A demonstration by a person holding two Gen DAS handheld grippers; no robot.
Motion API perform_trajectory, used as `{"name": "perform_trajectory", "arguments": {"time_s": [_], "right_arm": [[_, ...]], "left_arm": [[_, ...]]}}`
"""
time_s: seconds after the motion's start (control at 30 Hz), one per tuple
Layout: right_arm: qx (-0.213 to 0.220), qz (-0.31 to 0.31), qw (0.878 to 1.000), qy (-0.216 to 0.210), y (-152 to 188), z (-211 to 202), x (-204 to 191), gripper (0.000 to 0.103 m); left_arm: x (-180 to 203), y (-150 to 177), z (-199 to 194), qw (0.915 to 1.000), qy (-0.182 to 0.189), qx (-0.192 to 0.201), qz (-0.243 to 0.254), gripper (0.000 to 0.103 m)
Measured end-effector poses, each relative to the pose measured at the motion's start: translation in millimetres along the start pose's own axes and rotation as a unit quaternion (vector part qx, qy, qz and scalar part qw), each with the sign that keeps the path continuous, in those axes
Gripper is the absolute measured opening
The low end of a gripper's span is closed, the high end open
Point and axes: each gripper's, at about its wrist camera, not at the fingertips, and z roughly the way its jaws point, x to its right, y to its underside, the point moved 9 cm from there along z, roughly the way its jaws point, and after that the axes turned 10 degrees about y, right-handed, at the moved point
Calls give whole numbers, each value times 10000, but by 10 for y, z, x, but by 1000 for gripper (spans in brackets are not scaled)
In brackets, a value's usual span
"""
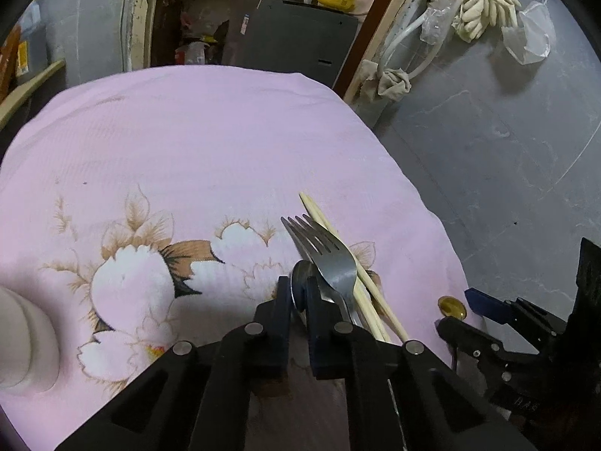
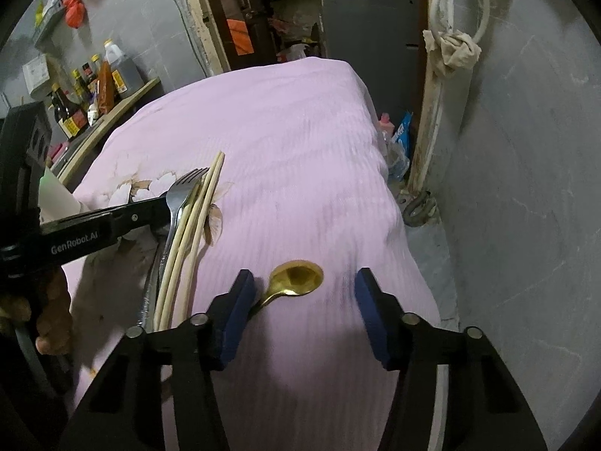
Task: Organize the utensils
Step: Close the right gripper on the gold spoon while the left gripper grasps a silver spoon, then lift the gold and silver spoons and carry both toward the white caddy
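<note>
Pink flowered cloth covers the surface; its near edge is cut off under both tools.

Far left, left wrist view: a pale ribbed cylinder, only partly in frame, cannot be identified. In the right wrist view a pale object stands behind the left tool, mostly hidden; whether it is the same thing cannot be told.

Left gripper: fingers pressed nearly together, pinching a silver spoon by its bowl. Only the bowl's upper part shows between the pads; the handle is hidden beneath the tool.

Just right of it lies a silver fork, tines pointing away, handle running under the right finger. Touching the fork's right side, a bundle of pale chopsticks; the count is hard to settle, three or four in the right wrist view. Their near ends vanish behind the tool bodies. The person's hand on the left tool is partly seen at the frame edge.

Further right, a gold spoon lies apart from the bundle, bowl up. Right gripper: blue fingers spread, straddling the spoon. The left pad sits at or over the handle; contact cannot be confirmed, and the handle's end is hidden behind it. The right pad is well clear of the bowl.
</note>
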Motion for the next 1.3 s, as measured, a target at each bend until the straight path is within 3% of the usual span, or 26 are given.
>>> {"name": "perform_trajectory", "arguments": {"time_s": [0.17,0.3,0.5,0.87,1.3], "right_arm": [[-117,322,9993,-121,26,-9,85,29],[-233,538,9981,-198,27,20,124,25],[-285,541,9975,-350,18,7,38,24],[-477,-117,9972,-560,51,-49,-387,25],[-746,-115,9948,-686,139,11,-316,26]], "left_arm": [[-39,59,-158,9998,-154,70,-82,6],[-92,99,-266,9995,-233,85,-192,5],[-90,126,-397,9991,-281,157,-258,3],[-151,237,-552,9981,-400,143,-444,3],[-213,333,-580,9974,-373,102,-611,3]]}}
